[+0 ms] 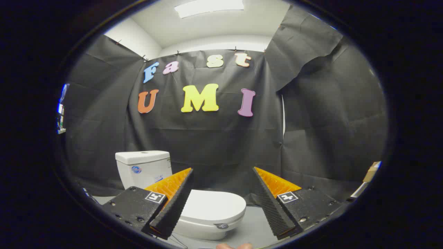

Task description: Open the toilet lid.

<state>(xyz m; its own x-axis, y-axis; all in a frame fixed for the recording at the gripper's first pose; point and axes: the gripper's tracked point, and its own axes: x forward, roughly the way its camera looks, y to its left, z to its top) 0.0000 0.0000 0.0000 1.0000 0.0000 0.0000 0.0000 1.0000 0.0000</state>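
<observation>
A white toilet stands on the grey floor ahead of me, its flat lid (213, 205) lying shut over the bowl. Its tank (142, 168) rises behind the left finger, against the black cloth wall. My gripper (223, 170) is open, the two fingers spread wide with nothing between them. It hovers above and short of the lid, apart from it. The left finger (178, 199) overlaps the lid's left part; the right finger (271, 199) sits off to the lid's right, over the floor.
Black cloth walls close the booth behind and on both sides. Grey floor (254, 224) shows to the right of the bowl. A cardboard box (371, 172) sits at the far right. A fingertip of the person's hand (233, 246) peeks in below the fingers.
</observation>
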